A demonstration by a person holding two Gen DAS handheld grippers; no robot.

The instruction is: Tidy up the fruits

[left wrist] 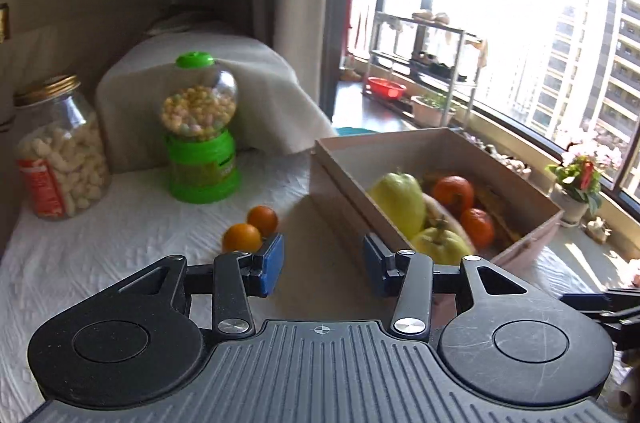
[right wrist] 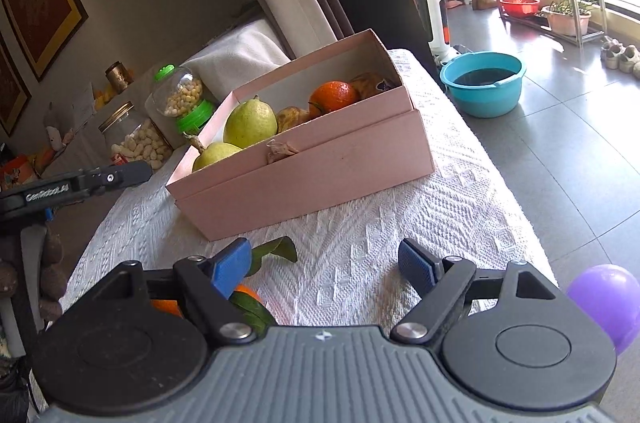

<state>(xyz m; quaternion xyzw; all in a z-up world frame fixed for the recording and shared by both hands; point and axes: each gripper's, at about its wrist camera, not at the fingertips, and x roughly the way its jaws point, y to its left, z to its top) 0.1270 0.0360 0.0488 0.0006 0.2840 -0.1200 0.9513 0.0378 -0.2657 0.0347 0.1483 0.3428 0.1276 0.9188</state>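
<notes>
A white textured cloth (left wrist: 120, 235) covers the table; at its far left stands a clear jar of pale puffed snacks (left wrist: 60, 151) with a gold lid, and beside it a green candy dispenser (left wrist: 200, 131) with a clear globe of pastel sweets; in front of the dispenser two small oranges (left wrist: 250, 229) lie touching each other on the cloth, just beyond the left blue pad of the left gripper (left wrist: 323, 265); its jaws stand partly apart with only bare cloth between them, gripping nothing; to their right sits the pink cardboard box (left wrist: 440, 143), open-topped, holding two yellow-green pears (left wrist: 400, 199), two oranges in the box (left wrist: 454, 193) and some browned fruit that is hard to make out.

From the right wrist, the other gripper's black arm (right wrist: 92, 179) reaches in at the left edge; the box (right wrist: 320, 163) rests across the middle of the cloth, pears (right wrist: 250, 121) at its near-left end and an orange (right wrist: 334, 95) toward the far end; in the foreground a leafy orange (right wrist: 248, 293) lies on the cloth behind the left finger of the right gripper (right wrist: 326, 267), whose jaws are spread wide and hold nothing; further right, on the tiled floor, a blue basin (right wrist: 484, 83); at the right edge, a purple ball (right wrist: 606, 299).
</notes>
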